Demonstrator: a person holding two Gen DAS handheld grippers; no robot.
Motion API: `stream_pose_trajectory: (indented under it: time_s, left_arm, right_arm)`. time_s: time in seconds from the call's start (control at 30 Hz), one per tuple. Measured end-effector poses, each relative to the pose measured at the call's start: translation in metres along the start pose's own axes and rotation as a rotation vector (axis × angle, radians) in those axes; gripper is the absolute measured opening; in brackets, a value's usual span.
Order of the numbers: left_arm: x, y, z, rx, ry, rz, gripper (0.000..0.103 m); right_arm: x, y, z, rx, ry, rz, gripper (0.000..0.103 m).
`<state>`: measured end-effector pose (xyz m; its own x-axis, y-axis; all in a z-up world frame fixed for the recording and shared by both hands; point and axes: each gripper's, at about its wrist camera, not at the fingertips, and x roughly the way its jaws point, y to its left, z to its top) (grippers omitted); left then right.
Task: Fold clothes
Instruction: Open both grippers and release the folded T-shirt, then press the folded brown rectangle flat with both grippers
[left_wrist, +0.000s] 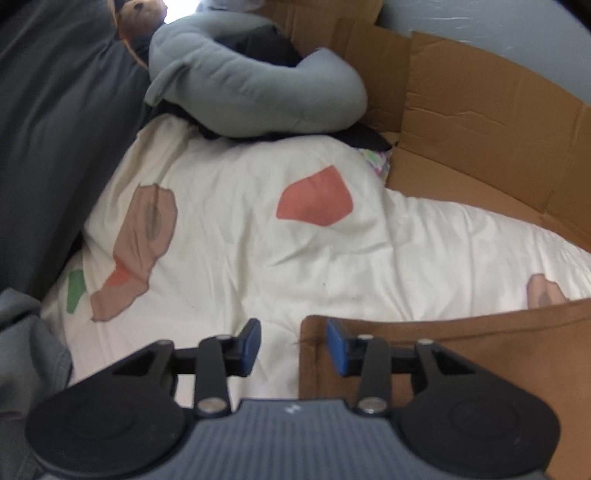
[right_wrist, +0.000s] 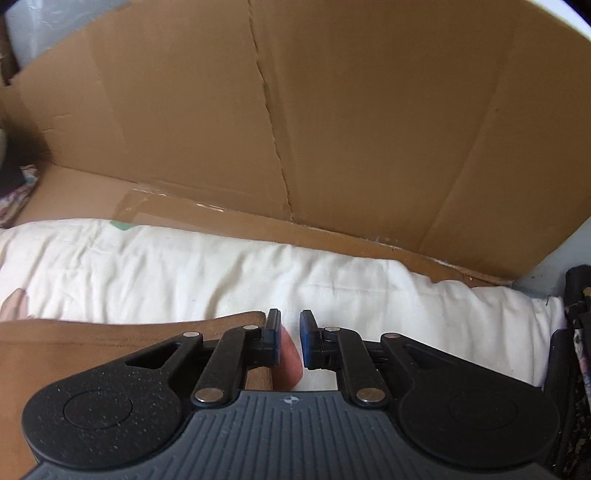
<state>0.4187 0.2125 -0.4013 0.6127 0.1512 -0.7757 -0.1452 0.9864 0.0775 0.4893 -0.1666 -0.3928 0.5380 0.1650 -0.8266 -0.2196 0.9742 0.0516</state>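
While the white quilt (left_wrist: 258, 240) with its coloured patches takes up most of both views as the work surface, the step in hand looks like the end of one fold: a brown garment (left_wrist: 461, 362) lies flat on the quilt at the near edge, and both grippers sit at its corners.

Behind the quilt a big cardboard box (right_wrist: 332, 110) stands opened out, its flaps spread and its walls rising along the far side. No clothes show in the part of it that is visible; the quilt's far edge only lies against its bottom flap. A long grey cushion (left_wrist: 240, 81) curls on the quilt's far end, apart from the garment.

The left gripper (left_wrist: 293, 345) has its jaws standing apart over the garment's left corner, one finger above the cloth and the other above bare quilt, pressing on nothing. The right gripper (right_wrist: 290, 339) is parted only narrowly at the garment's right corner; a pinkish patch shows in the gap, and the pads do not seem to clamp the cloth.

In my judgement the next move calls for fresh grips on an edge, pinching one layer cleanly, then carrying it across evenly.
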Motion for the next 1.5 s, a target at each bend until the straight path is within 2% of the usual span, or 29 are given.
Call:
stream_pose_trajectory:
  time_s: [0.13,0.3,0.47,0.53,0.6,0.67,0.7,0.73,0.83,1.07,1.37,1.5]
  left_arm:
    - [-0.019,0.004,-0.008,-0.021,-0.007,-0.023,0.042]
    - [-0.044,-0.001,-0.027,-0.044,-0.001,-0.074,0.043]
    - [-0.076,-0.010,-0.044,-0.040,-0.014,-0.128,0.043]
    - [-0.090,-0.013,-0.050,-0.038,-0.019,-0.155,0.047]
    - [-0.105,-0.013,-0.060,-0.072,-0.024,-0.175,0.048]
    - [-0.122,-0.012,-0.070,-0.118,-0.038,-0.194,0.057]
    - [-0.129,-0.013,-0.075,-0.137,-0.044,-0.196,0.058]
    - [-0.136,-0.014,-0.082,-0.151,-0.049,-0.190,0.060]
    - [-0.149,-0.021,-0.100,-0.173,-0.052,-0.184,0.064]
    - [-0.154,-0.041,-0.132,-0.136,0.001,-0.217,0.067]
    - [-0.150,-0.055,-0.166,-0.104,0.032,-0.253,0.067]
    - [-0.142,-0.053,-0.183,-0.088,0.077,-0.230,0.066]
  right_arm:
    - [-0.017,-0.005,-0.009,0.013,-0.030,0.047,0.012]
    - [-0.033,-0.002,-0.026,-0.001,-0.005,0.081,0.012]
    - [-0.060,0.000,-0.043,-0.056,-0.006,0.146,0.012]
    - [-0.071,0.001,-0.049,-0.074,-0.008,0.180,0.012]
    - [-0.082,0.005,-0.058,-0.102,-0.016,0.207,0.012]
    - [-0.091,0.009,-0.066,-0.129,-0.019,0.234,0.017]
    - [-0.096,0.011,-0.070,-0.141,-0.019,0.247,0.029]
    - [-0.100,0.014,-0.074,-0.153,-0.025,0.263,0.036]
    - [-0.109,0.022,-0.085,-0.185,-0.034,0.289,0.038]
    - [-0.123,0.035,-0.106,-0.194,-0.042,0.300,0.039]
    - [-0.121,0.045,-0.146,-0.153,0.025,0.283,0.039]
    - [-0.116,0.048,-0.166,-0.173,0.051,0.271,0.039]
